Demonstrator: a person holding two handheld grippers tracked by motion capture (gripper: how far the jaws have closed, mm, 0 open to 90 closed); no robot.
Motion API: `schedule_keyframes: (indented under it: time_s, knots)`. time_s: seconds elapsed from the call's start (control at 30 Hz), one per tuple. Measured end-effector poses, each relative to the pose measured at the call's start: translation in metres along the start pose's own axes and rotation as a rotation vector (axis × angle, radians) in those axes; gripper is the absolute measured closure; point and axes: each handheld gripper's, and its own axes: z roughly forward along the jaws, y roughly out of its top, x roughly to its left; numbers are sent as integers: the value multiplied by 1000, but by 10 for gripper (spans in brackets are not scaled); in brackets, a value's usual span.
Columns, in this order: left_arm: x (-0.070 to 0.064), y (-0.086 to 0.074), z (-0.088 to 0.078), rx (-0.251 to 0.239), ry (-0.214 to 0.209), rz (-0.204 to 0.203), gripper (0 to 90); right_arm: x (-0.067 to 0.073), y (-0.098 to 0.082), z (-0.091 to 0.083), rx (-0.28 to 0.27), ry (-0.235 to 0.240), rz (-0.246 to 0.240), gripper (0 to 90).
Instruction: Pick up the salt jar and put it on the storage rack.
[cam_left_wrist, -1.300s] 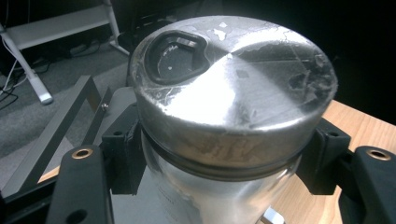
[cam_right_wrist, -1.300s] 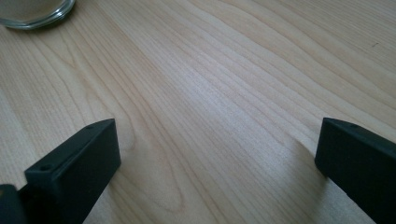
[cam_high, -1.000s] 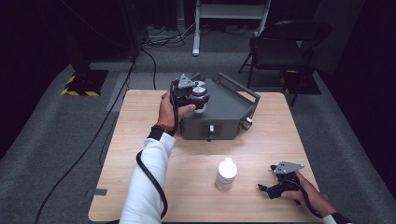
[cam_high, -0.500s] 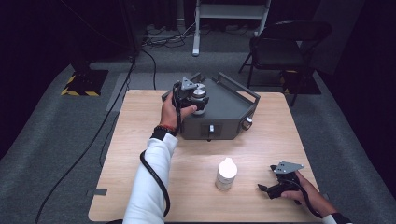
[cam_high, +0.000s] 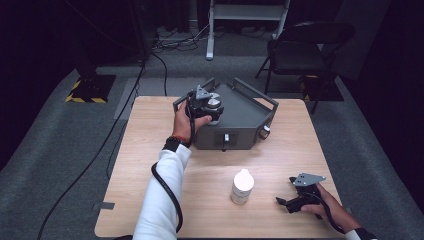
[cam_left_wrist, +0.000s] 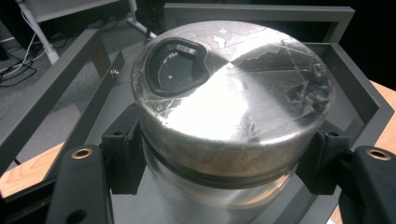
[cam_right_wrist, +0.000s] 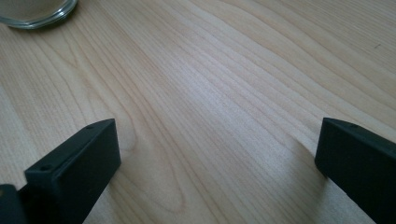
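A metal jar (cam_left_wrist: 229, 116) with a shiny lid is pinched by the left claw (cam_high: 212, 106), both pads pressed against its sides just below the lid, as seen in the left gripper view. The jar is held over the grey framed box (cam_high: 245, 117), which stands at about twelve o'clock on the wooden surface (cam_high: 150, 170). The right claw (cam_high: 286, 202) is rested on the surface at about four o'clock, its jaws spread wide with nothing between them. A white bottle (cam_high: 242, 186) is stood upright at about five o'clock, near the right claw but apart from it.
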Motion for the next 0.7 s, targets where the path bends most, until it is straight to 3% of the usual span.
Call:
schedule_keyframes:
  time_s: [0.3,0.43,0.53,0.7]
  knots:
    - [5,-4,2,-15,-11,-22,292,0,0,0,0,0,0,0]
    - [6,-5,4,-7,-13,-53,154,0,0,0,0,0,0,0]
    - [1,-2,2,2,16,-36,37,0,0,0,0,0,0,0]
    - [-2,5,-9,14,31,-19,21,0,0,0,0,0,0,0]
